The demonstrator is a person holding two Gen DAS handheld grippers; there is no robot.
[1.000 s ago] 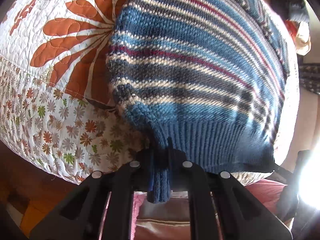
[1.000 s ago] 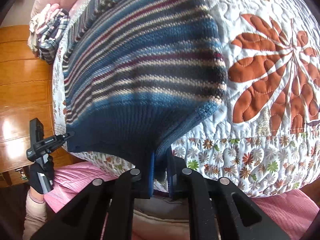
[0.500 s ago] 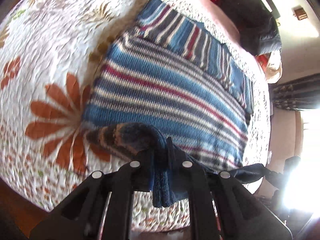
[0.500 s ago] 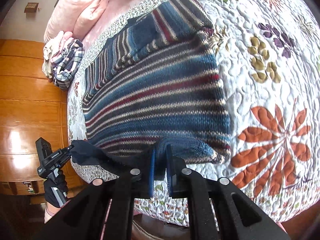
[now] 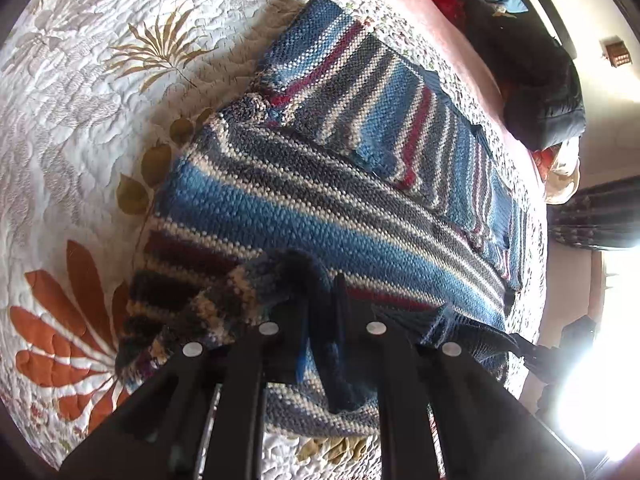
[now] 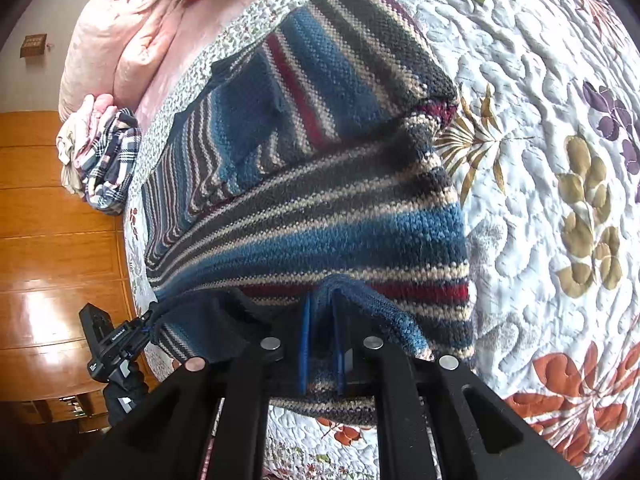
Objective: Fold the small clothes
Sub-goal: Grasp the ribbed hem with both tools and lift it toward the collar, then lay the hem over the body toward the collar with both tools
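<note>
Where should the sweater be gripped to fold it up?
By the ribbed hem, one corner per tool, coming from the bed's near edge: the sweater lies flat with sleeves already folded in, and both tools already pinch that hem.

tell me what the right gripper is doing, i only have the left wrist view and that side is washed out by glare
Observer: The right gripper is shut on the sweater, with a fold of the hem pinched between its fingers.
Operator: can you see my gripper from there
Observer: Yes. The right wrist view shows the left gripper clamped on the other hem corner, and the dark hem spans between the two grippers.
Operator: anything else near the sweater on that side
Observer: A heap of plaid clothes lies by a pink pillow, apart from the sweater, at the far edge of the quilt.
</note>
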